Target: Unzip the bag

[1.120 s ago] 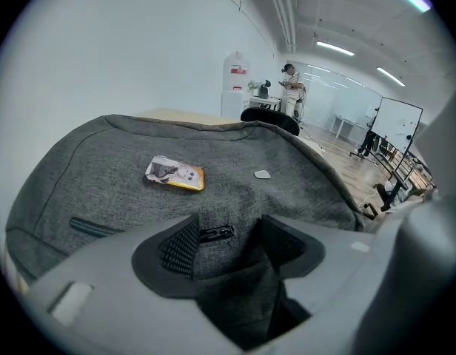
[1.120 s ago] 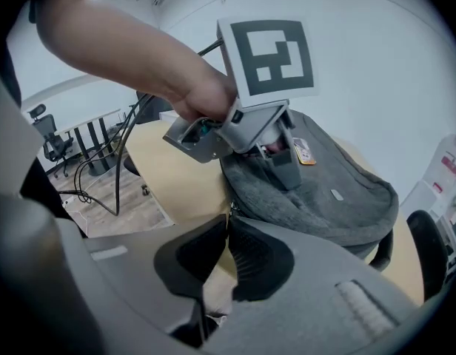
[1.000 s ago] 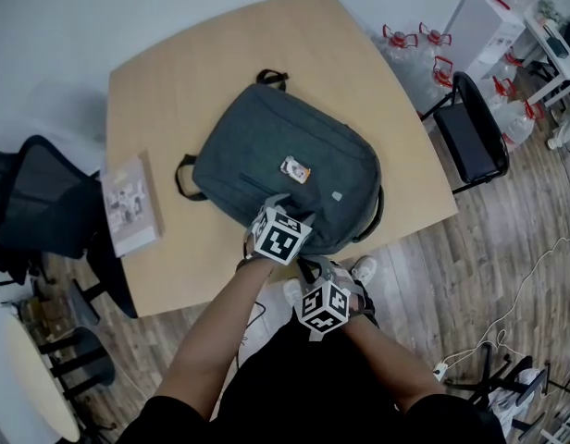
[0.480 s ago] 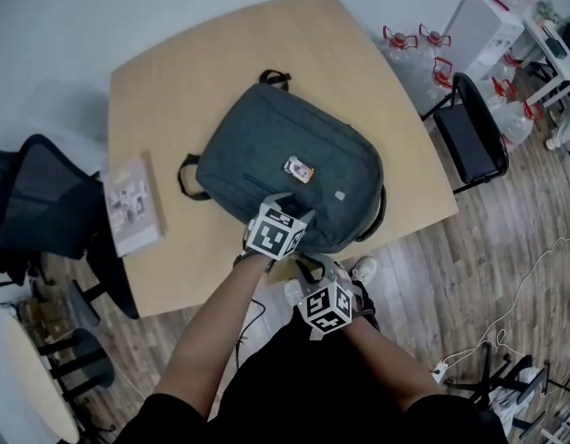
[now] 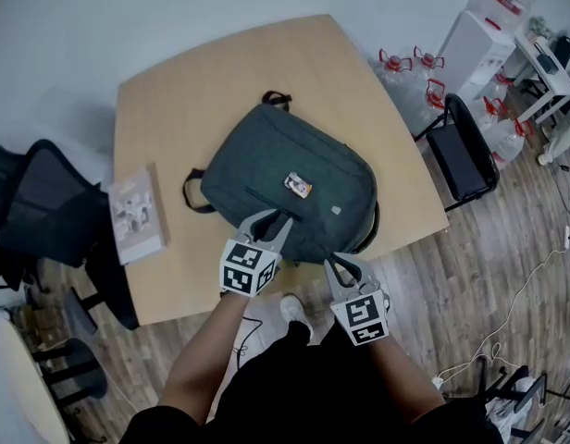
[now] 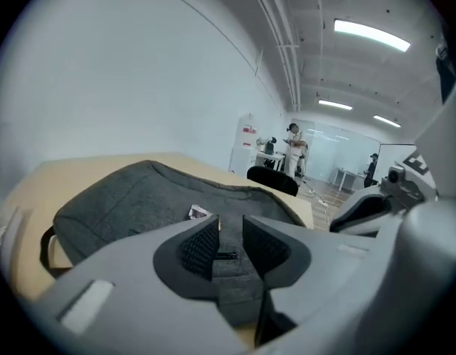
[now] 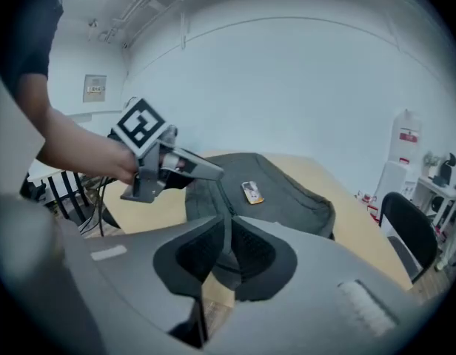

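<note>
A dark grey backpack (image 5: 285, 183) with a small tag (image 5: 297, 186) lies flat on the wooden table (image 5: 174, 109). My left gripper (image 5: 276, 220) reaches over its near front panel. Its jaws have just been closing, and in the left gripper view a fold of bag fabric (image 6: 229, 268) with a small black zip pull (image 6: 225, 256) fills the gap between the pads. My right gripper (image 5: 337, 263) is at the bag's near edge. Its jaws have just been opening a little, and they pinch a thin grey strip of the bag (image 7: 226, 244). The right gripper view shows the left gripper (image 7: 202, 170) over the backpack (image 7: 287, 191).
A booklet (image 5: 137, 213) lies near the table's left edge. An office chair (image 5: 44, 206) stands at the left, a black chair (image 5: 461, 141) at the right. Water bottles (image 5: 405, 63) stand on the wooden floor beyond. The person's shoe (image 5: 292, 307) shows below the table's front edge.
Both grippers have risen and drawn back toward the person, the left one to the left, the right one to the right. The left jaws have narrowed.
</note>
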### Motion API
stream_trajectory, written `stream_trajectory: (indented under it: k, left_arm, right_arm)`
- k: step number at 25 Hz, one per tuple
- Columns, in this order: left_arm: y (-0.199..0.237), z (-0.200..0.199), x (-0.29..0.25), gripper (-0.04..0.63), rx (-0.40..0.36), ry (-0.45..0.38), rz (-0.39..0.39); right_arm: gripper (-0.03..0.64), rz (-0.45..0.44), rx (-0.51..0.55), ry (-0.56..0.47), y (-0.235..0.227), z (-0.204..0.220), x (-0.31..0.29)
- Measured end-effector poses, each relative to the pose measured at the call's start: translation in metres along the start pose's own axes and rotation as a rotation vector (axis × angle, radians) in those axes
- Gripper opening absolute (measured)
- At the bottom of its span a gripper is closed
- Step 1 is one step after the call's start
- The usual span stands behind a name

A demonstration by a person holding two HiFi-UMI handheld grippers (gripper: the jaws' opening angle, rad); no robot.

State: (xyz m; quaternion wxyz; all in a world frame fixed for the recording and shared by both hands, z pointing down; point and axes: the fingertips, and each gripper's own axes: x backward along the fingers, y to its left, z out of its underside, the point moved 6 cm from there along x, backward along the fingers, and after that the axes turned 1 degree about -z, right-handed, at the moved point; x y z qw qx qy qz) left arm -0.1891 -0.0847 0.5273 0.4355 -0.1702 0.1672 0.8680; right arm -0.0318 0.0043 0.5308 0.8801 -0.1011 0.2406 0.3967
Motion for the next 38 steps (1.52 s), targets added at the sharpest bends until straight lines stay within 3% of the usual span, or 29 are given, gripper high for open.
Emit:
stream_trajectory:
  k: [4,13,29,38]
  left_arm:
    - [-0.013,0.004,0.037,0.024,0.014,-0.088,0.001]
    - [-0.025,-0.006,0.077,0.015,0.09,-0.227,-0.063]
    - [-0.02,-0.007,0.084,0.015,0.06,-0.25,-0.078]
    - [-0.02,-0.007,0.085,0.015,0.04,-0.261,-0.086]
  right_arm:
    - [0.003,0.054,-0.018,-0.074,-0.013,-0.023,0.011]
    - [0.002,0.145,0.013,-0.24,-0.022,-0.062,0.033]
    - [0.002,0.196,0.051,-0.25,-0.024,-0.069,0.035]
    - [0.002,0.215,-0.02,-0.253,-0.032,-0.064,0.037]
